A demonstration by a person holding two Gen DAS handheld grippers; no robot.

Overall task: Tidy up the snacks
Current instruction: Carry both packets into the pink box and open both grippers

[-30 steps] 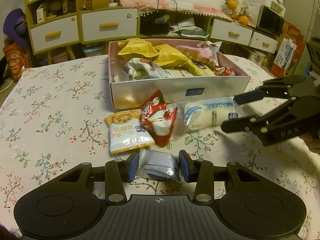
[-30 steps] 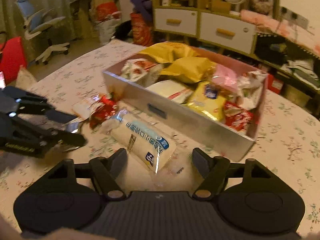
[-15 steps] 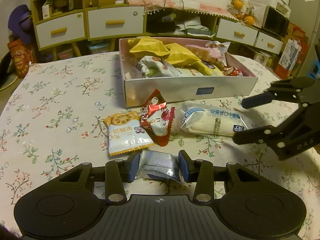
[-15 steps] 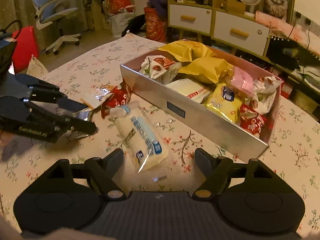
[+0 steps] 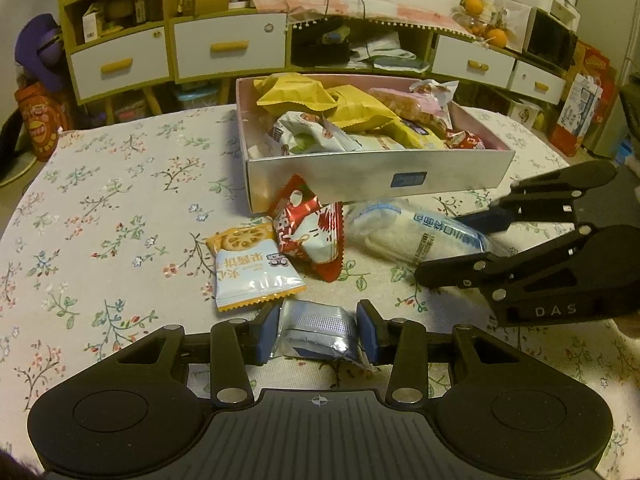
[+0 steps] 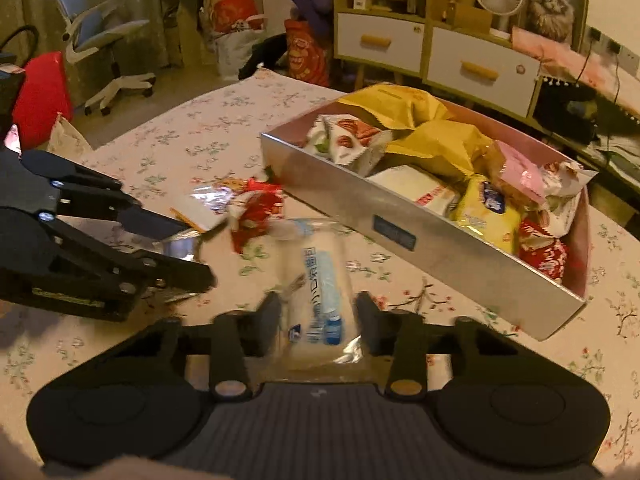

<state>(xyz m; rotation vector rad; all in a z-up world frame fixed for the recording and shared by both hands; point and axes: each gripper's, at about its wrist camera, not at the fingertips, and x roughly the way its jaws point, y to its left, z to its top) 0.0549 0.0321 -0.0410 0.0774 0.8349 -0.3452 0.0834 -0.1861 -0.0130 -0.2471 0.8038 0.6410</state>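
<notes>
Bread pack (image 6: 320,292) is lying lower centre, just below the box (image 6: 420,236). Right gripper (image 6: 316,320) jaws have just been closing onto its end. Left gripper (image 5: 316,330) is clamping a foil packet (image 5: 316,330). Lift cleanly, clearing the box's near wall, then drop inside.

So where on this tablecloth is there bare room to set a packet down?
The tablecloth is bare left of the snack box and the biscuit packet, out to its left edge. It is crowded in front of the box: biscuit packet, red packet, bread packet and both grippers. The box itself is heaped.
</notes>
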